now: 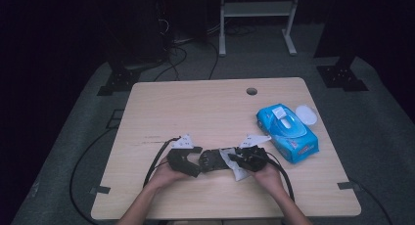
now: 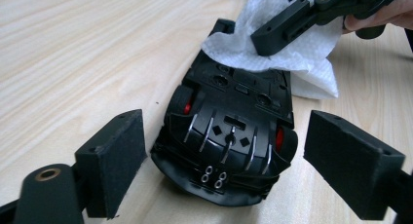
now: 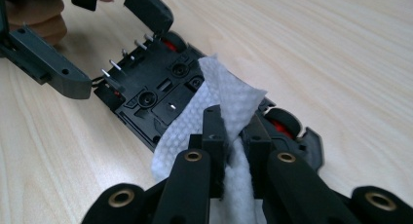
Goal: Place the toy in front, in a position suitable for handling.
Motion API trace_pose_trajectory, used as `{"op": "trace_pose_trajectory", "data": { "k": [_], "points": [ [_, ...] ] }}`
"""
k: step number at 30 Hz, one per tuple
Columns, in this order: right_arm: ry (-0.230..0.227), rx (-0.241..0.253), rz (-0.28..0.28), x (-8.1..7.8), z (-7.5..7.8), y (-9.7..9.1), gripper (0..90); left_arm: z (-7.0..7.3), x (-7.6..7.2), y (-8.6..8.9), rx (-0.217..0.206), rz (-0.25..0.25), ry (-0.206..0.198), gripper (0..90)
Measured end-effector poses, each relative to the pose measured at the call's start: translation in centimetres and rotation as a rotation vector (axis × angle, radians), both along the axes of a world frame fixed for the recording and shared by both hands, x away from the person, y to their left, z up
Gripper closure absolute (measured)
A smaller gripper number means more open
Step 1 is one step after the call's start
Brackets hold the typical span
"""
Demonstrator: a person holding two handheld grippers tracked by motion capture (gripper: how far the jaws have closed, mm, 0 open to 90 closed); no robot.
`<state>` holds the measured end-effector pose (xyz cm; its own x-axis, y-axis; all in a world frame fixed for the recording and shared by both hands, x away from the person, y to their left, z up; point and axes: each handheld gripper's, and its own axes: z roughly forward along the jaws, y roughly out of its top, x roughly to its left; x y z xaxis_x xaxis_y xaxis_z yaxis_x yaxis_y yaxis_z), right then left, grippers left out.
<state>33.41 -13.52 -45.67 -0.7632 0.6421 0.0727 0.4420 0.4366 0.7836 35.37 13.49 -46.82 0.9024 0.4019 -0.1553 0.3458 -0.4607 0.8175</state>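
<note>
Lying upside down on the wooden bench (image 1: 215,107), near its front edge between the person's two hands: one black toy car (image 2: 229,136), its underside up, red showing at the wheels and small chrome pipes at the end facing the left gripper. Left gripper (image 2: 224,151): open, its two black jaws standing either side of the car's end, clear of it, not pressing. No earlier frame is to hand, so only this stance is entered. Right gripper (image 3: 236,151): closed on a white wipe (image 3: 214,117), the jaws pinching the folded sheet, which is draped over the car's underside toward its other end and touches it. In the high view both grippers meet over the car, left gripper (image 1: 183,159) at its left end, right gripper (image 1: 249,157) at its right, the wipe (image 1: 236,170) hanging below. Also on the bench: one blue wipes pack (image 1: 288,132), right of the car and apart from it, with a white lid (image 1: 306,114) lying just beside its far end.
</note>
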Motion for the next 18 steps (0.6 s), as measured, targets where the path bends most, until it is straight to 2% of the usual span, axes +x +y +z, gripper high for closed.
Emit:
{"op": "trace_pose_trajectory", "data": {
  "k": [5, 12, 18],
  "points": [
    [0.000, 0.004, 0.002, -0.23, -0.07, 0.03, 83.1, -0.33, 0.00, -0.39, 0.015, -0.010, -0.004, 13.2],
    [-0.008, 0.002, 0.003, -0.27, -0.08, 0.06, 83.1, -0.57, -0.08, -0.85, 0.057, -0.005, -0.058, 12.2],
    [-0.023, 0.006, 0.000, -0.05, 0.13, 0.44, 82.9, -0.89, 0.26, -0.94, 0.075, 0.001, -0.055, 16.0]
  ]
}}
